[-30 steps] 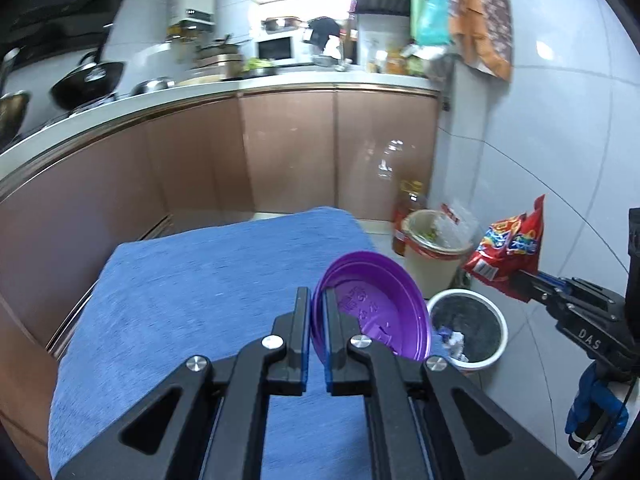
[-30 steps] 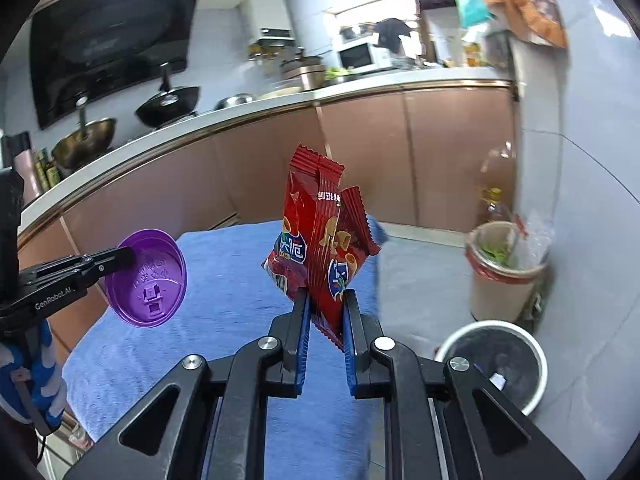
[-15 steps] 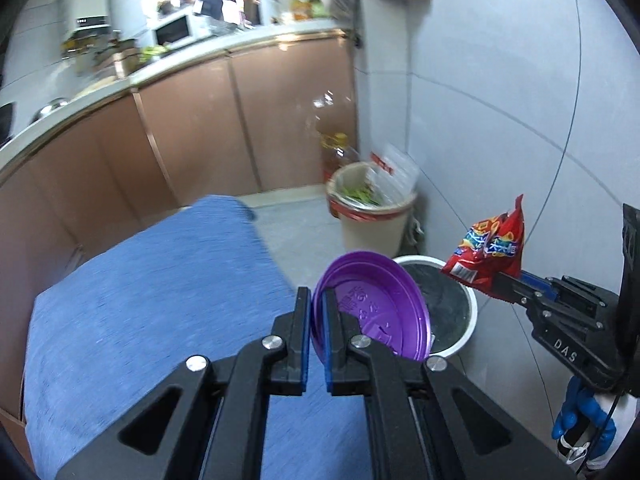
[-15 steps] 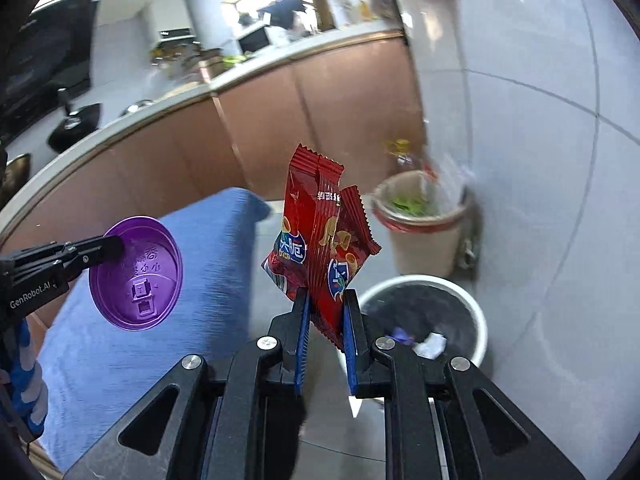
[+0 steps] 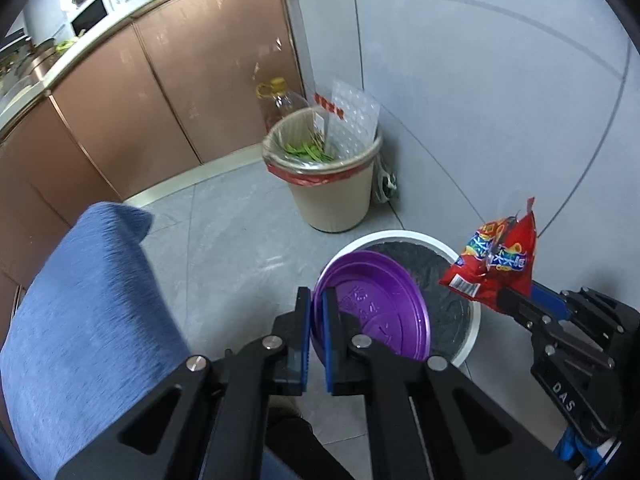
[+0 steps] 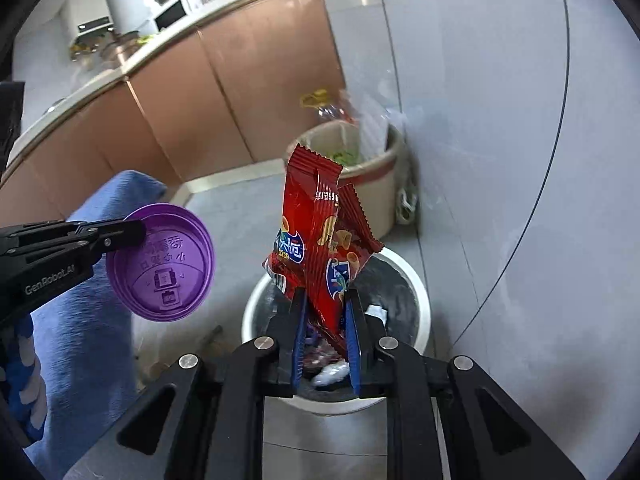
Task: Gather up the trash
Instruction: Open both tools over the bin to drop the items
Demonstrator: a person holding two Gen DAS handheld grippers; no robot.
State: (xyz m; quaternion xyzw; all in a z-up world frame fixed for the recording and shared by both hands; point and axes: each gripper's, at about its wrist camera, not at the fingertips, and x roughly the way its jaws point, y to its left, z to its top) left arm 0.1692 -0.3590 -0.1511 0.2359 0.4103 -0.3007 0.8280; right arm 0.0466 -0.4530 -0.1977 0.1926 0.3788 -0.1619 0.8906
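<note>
Grey floor tiles and a pale tiled wall frame the drop zone, with copper-coloured cabinets running across the upper left of both views.

Low in the right wrist view, the right gripper has its jaws opening around the red snack wrapper, which stands between the blue pads, directly above the white-rimmed bin with its dark liner. In the left wrist view, the left gripper is clamped shut on the rim of the purple cup lid, held over the near left edge of the same bin.

A beige bin holding green scraps stands further back against the wall, and a blue cloth covers the surface at lower left.

The likely risk: the light wrapper may cling to one pad or flutter sideways as the jaws part and land on the floor. The lid sits near the rim, so releasing it there could bounce it out.
</note>
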